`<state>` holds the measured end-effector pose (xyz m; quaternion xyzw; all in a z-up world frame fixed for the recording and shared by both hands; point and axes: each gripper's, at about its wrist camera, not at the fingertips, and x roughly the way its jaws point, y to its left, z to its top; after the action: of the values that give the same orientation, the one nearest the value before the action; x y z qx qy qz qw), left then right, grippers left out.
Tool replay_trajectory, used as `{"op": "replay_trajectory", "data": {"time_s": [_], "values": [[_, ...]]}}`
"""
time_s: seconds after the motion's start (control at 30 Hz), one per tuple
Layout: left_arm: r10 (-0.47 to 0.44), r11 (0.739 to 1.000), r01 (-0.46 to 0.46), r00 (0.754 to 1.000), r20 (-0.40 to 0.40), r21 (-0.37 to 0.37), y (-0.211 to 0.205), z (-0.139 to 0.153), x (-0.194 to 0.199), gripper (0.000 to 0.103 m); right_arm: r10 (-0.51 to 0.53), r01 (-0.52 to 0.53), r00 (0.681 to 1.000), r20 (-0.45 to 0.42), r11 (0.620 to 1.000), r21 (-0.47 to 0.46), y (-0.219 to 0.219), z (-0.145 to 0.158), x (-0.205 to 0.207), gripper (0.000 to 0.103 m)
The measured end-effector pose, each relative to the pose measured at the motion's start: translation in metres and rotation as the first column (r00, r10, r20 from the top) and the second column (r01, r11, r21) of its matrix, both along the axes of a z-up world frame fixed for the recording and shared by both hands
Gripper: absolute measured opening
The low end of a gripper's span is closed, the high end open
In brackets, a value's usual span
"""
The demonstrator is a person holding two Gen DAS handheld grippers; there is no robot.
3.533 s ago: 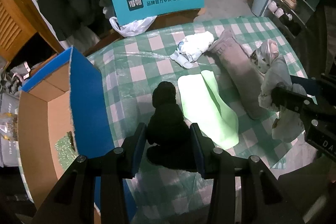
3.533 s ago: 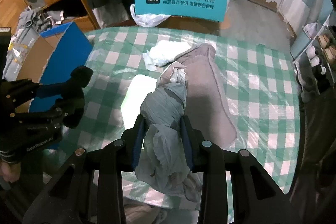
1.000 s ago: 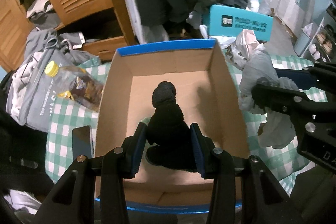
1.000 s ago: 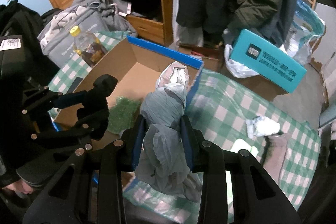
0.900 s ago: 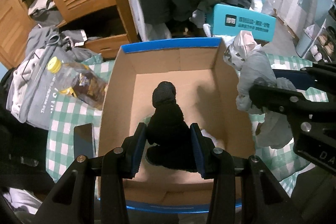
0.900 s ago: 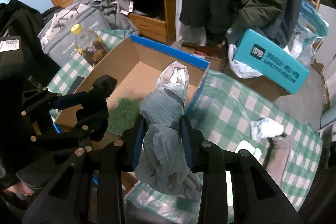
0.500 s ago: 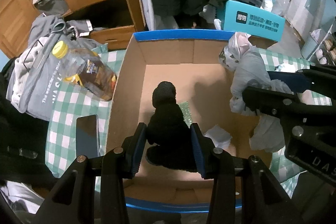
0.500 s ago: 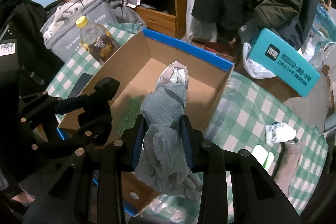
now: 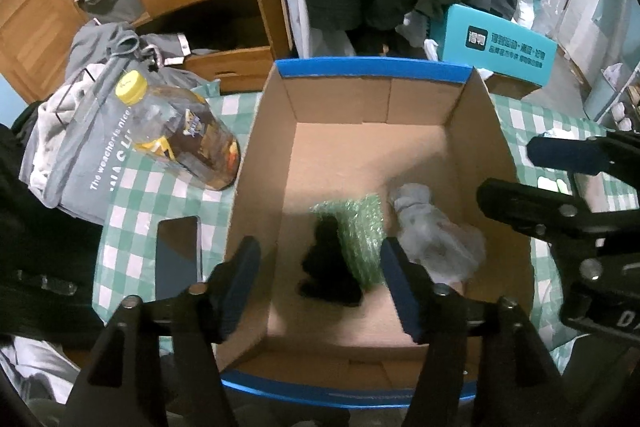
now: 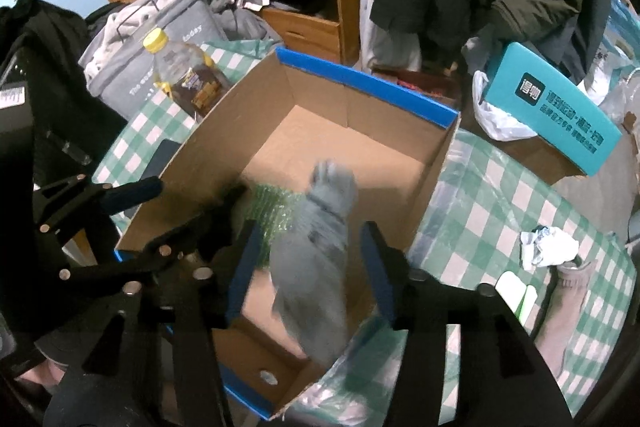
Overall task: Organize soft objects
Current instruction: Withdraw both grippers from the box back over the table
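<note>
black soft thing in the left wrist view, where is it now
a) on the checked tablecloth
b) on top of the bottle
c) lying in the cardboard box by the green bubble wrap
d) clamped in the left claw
c: the black soft thing lies on the floor of the cardboard box against the green bubble wrap, and the left claw above it is open.

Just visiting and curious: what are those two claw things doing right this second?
Left gripper: open, holding nothing; black soft toy lies in box.
Right gripper: open; grey cloth bundle released.
</note>
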<state>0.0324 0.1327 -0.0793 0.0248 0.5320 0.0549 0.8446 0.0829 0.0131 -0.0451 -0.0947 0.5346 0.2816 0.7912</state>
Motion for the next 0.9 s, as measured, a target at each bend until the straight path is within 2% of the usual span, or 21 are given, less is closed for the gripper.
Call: {"op": "replay_trajectory", "data": {"time_s": [0.03, 0.13, 0.43, 0.7, 0.9], "values": [[0.000, 1.000, 0.000, 1.000, 0.001, 0.001, 0.000, 0.001, 0.000, 0.065, -0.005, 0.005, 1.000, 0.002, 1.000, 0.005, -0.001, 0.001, 0.000, 0.063], [0.006, 1.000, -0.006, 1.000, -0.002, 0.002, 0.001, 0.002, 0.000, 0.065, -0.022, 0.022, 1.000, 0.006, 1.000, 0.011, -0.006, 0.005, 0.002, 0.064], [0.038, 0.999, -0.038, 0.999, 0.023, -0.003, 0.009, 0.010, -0.001, 0.076, -0.078, 0.078, 0.997, 0.018, 0.997, 0.020, -0.027, 0.012, 0.009, 0.067], [0.044, 0.999, -0.043, 0.999, 0.028, -0.004, 0.010, 0.015, 0.001, 0.077, -0.124, 0.123, 0.992, 0.029, 0.992, 0.016, -0.050, 0.015, 0.010, 0.070], [0.016, 1.000, -0.016, 0.999, 0.037, -0.005, -0.008, 0.021, 0.002, 0.079, -0.148, 0.148, 0.988, 0.043, 0.989, 0.003, -0.070, 0.016, 0.006, 0.073]]}}
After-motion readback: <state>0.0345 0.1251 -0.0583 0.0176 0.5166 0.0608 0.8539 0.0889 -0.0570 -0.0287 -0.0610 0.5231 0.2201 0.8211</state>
